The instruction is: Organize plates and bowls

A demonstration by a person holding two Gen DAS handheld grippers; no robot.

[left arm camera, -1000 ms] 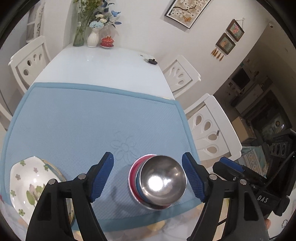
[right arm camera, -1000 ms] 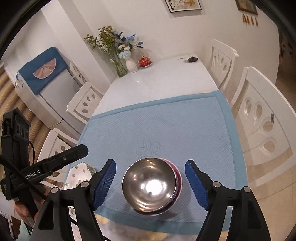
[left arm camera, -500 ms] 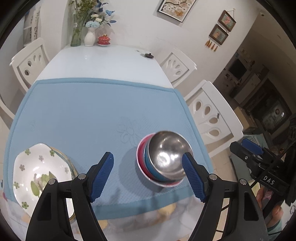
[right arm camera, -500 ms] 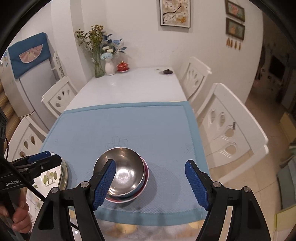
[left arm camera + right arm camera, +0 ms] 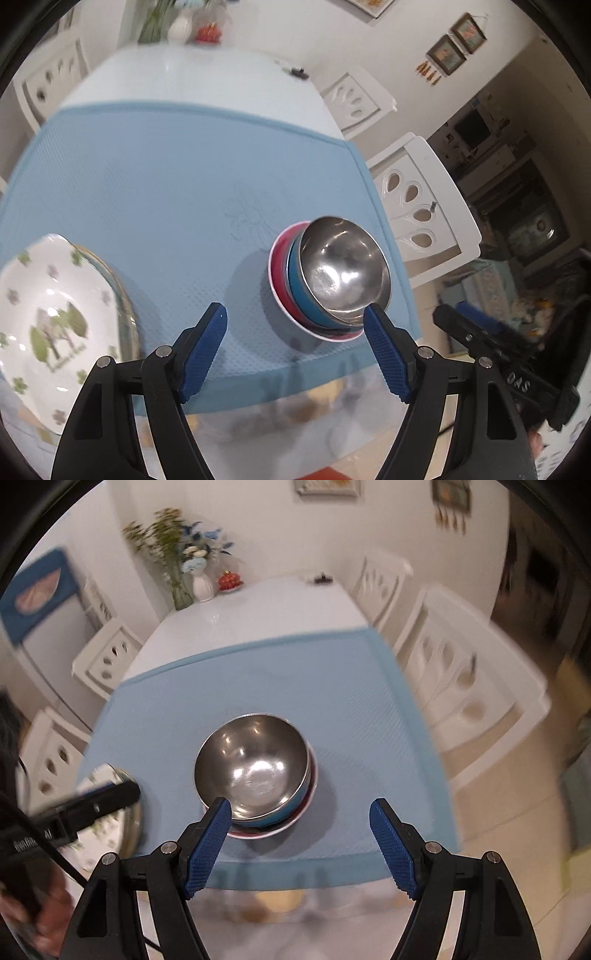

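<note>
In the left wrist view, the left tool (image 5: pixel 295 332) hangs wide open and empty above the blue mat (image 5: pixel 166 184); nested bowls (image 5: pixel 332 284) sit near the mat's front right edge, stacked plates (image 5: pixel 48 317) at its left.

In the right wrist view, the right tool (image 5: pixel 300 821) gapes empty over the bowls (image 5: pixel 255 768). Sorting looks finished; next probably calls only for backing clear.

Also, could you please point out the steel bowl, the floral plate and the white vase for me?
steel bowl (image 5: pixel 255 768): right wrist view, on its shiny inner bottom.
floral plate (image 5: pixel 51 314): left wrist view, on its white face beside the tree print.
white vase (image 5: pixel 202 585): right wrist view, on its rounded body.
</note>
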